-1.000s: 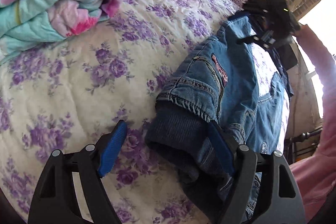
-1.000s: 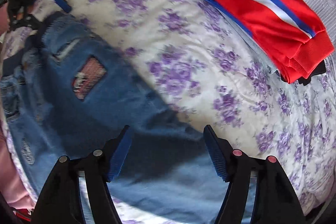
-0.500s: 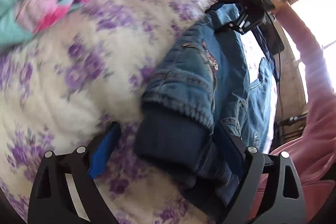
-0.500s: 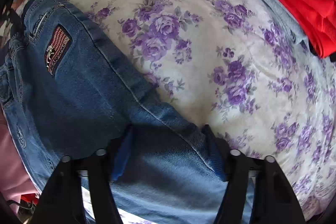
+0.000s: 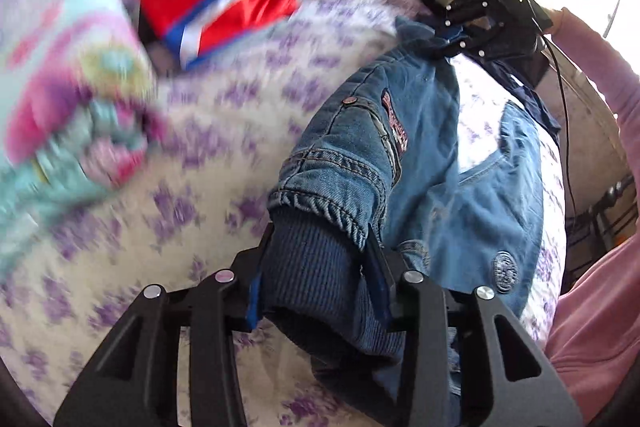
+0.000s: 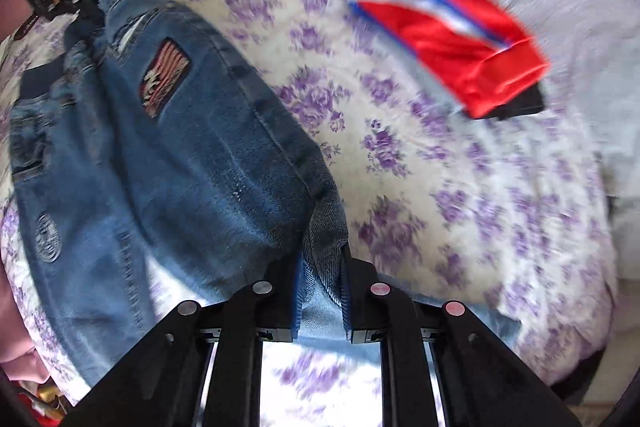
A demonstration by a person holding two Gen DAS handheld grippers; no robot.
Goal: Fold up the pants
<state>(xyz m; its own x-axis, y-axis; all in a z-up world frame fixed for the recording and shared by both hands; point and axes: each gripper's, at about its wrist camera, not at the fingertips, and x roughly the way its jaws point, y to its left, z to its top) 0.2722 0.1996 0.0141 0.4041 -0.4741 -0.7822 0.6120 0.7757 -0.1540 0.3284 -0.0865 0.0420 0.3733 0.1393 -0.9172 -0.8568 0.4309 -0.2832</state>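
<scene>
My left claw (image 5: 316, 277) is clamped on the dark ribbed-knit cuff (image 5: 312, 267) of the blue denim pants (image 5: 400, 155), and my right claw (image 6: 322, 291) pinches a fold of the same denim at the other end, both with blue pads pressed in. The pants lie stretched between them along the near edge of the bed. Beyond their far seam the cream bedspread with purple flowers (image 6: 400, 155) lies bare up to a folded red garment with blue and white stripes (image 6: 452, 35) and a rolled pink-and-teal floral quilt (image 5: 72, 99). Bright window light falls in past my pink sleeve (image 5: 592, 63).
</scene>
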